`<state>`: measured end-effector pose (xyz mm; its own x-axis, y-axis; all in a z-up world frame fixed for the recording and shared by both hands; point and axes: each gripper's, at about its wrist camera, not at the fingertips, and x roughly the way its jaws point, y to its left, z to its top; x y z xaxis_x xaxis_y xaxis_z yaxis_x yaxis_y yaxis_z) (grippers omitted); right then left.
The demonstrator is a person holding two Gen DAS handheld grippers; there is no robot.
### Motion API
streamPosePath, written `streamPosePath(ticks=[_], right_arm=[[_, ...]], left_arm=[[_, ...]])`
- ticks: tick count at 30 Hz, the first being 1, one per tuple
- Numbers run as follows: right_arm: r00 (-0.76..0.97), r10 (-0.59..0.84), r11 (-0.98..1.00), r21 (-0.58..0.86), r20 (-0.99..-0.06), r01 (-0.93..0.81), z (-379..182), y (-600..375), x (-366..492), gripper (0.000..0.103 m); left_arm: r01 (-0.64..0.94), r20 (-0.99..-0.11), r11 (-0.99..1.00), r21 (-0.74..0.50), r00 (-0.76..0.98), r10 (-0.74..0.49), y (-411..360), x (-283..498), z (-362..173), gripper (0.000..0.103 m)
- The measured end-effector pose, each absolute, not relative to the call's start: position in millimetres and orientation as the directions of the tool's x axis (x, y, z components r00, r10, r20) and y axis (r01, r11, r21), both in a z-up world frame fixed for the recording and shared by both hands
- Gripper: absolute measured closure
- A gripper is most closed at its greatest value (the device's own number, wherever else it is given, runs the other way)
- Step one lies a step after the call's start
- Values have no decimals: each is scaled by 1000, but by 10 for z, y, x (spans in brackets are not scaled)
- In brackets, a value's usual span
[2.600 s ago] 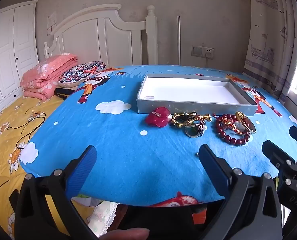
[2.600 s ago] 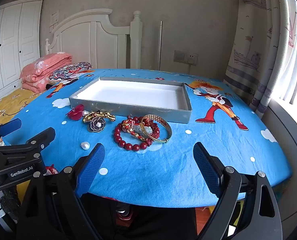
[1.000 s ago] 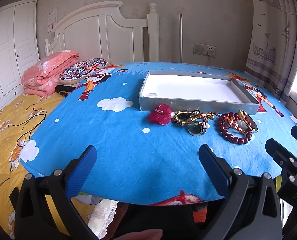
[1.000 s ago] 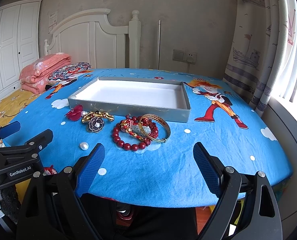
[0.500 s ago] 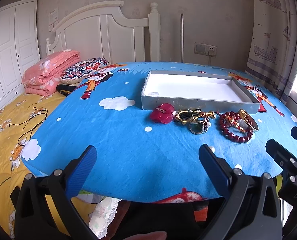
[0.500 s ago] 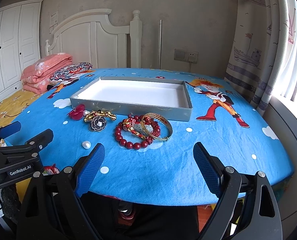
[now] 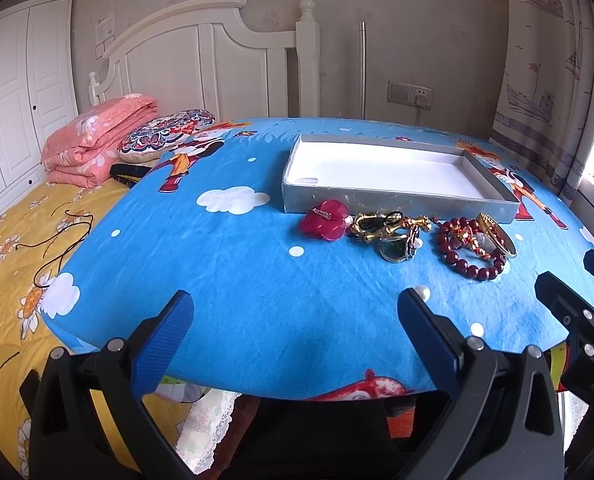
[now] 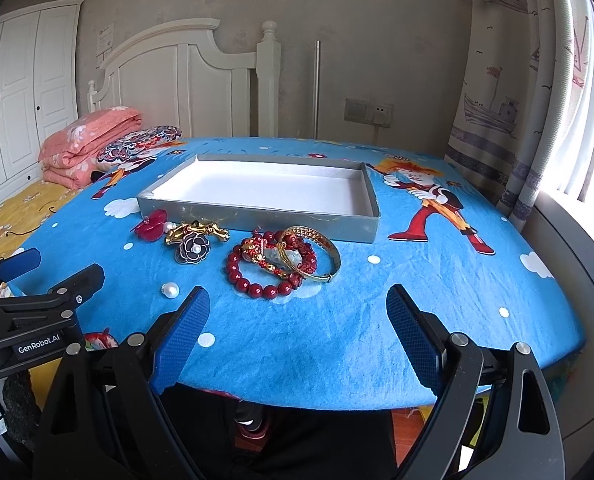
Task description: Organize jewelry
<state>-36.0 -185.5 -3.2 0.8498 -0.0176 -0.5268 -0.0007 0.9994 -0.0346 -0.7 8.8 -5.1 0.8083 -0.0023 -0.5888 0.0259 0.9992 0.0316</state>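
A shallow grey box (image 7: 397, 200) (image 8: 257, 213) with a white inside lies empty on the blue cartoon tablecloth. In front of it lies a row of jewelry: a red flower clip (image 7: 324, 225) (image 8: 151, 230), a gold and black flower brooch (image 7: 393, 236) (image 8: 195, 246), a red bead bracelet (image 7: 469, 256) (image 8: 265, 276), a gold bangle (image 7: 496, 229) (image 8: 317, 254) and a loose pearl (image 7: 422, 291) (image 8: 171, 290). My left gripper (image 7: 297, 310) and my right gripper (image 8: 297, 304) are both open and empty, near the table's front edge.
A bed with a yellow floral sheet (image 7: 13, 240), folded pink blanket (image 7: 97, 148) and patterned pillow (image 7: 169, 134) stands to the left. A white headboard (image 7: 201, 64), wall socket (image 8: 371, 112) and curtain (image 8: 537, 100) are behind and right.
Both grippers have moved slightly forward toward the jewelry. Both stay open and nothing on the table has moved.
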Motion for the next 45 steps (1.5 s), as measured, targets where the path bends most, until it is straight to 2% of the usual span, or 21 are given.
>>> streamPosePath(ticks=[15, 23, 29, 35, 42, 45], right_arm=[[861, -15, 999, -36, -509, -4, 18, -1843, -391, 19], [847, -21, 1000, -26, -531, 9, -5, -1874, -384, 18], [880, -24, 1000, -27, -475, 13, 66, -1870, -520, 18], [847, 32, 999, 34, -531, -17, -13, -1931, -471, 18], [832, 81, 997, 56, -549, -60, -51, -1921, -427, 18], [824, 74, 997, 63, -562, -46, -72, -1956, -398, 18]], left_arm=[[41, -579, 999, 13, 815, -25, 99, -42, -22, 4], [46, -585, 999, 25, 811, -23, 83, -62, -22, 4], [51, -581, 998, 22, 813, -29, 96, -69, -14, 4], [68, -587, 998, 16, 808, -46, 88, -66, -18, 4], [73, -591, 997, 14, 805, -51, 80, -61, -31, 4], [74, -599, 997, -25, 797, -74, 138, -23, -60, 4]])
